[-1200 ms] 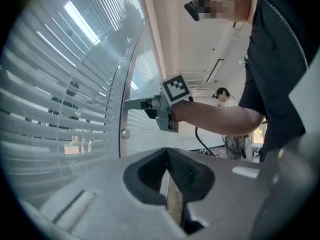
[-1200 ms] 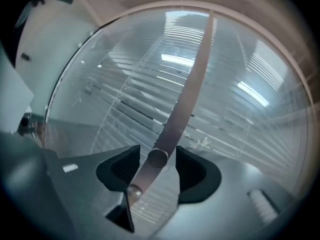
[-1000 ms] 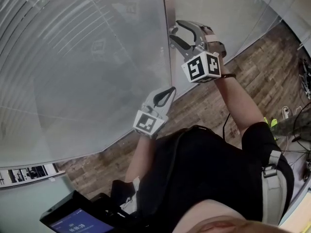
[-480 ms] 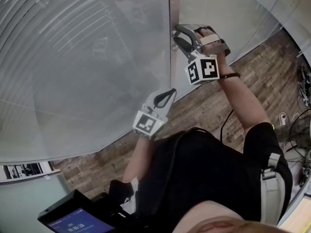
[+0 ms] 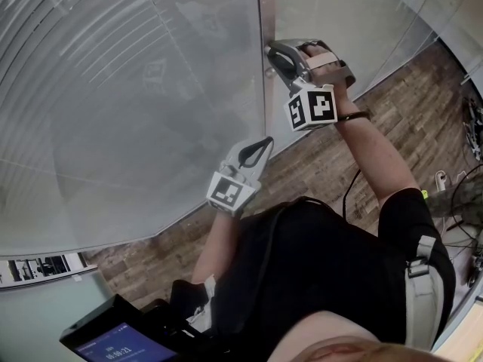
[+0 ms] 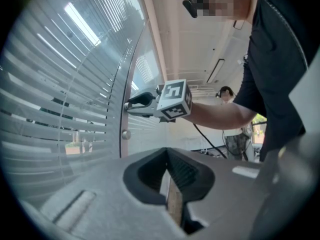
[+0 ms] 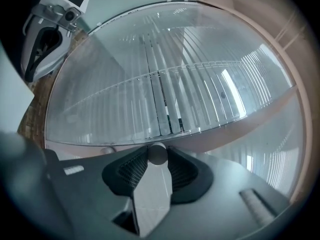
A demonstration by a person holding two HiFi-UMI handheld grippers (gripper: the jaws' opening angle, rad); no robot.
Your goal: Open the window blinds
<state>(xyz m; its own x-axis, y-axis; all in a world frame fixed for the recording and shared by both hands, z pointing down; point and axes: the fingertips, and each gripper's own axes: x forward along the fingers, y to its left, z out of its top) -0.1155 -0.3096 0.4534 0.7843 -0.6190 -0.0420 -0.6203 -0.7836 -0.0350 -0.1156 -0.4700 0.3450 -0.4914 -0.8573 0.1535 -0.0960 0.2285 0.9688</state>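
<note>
- The right hand-held gripper (image 5: 273, 57) reaches up to the pale frame post (image 5: 264, 13) at top centre of the head view. Its marker cube faces the camera.
- In the right gripper view, a small round knob (image 7: 158, 153) sits between the ribbed pads. The jaws have just been closing and now clamp it on both sides.
- A second small knob (image 6: 126, 134) shows on the same post, just below that gripper in the left gripper view.
- The window blinds (image 5: 113, 89) fill the upper left of the head view behind a glass pane (image 5: 189, 164). Their horizontal slats are lowered across the window.
- Seen from the left gripper view, thin strips of daylight and the outdoors show between the slats.
- The left hand-held gripper (image 5: 264, 142) is held at centre frame, lower than the right one and apart from the post. Its jaws are together with nothing between them.
- Wood-plank floor (image 5: 317, 164) runs diagonally beneath both arms.
- A lit screen (image 5: 113, 345) sits at the lower left edge.
</note>
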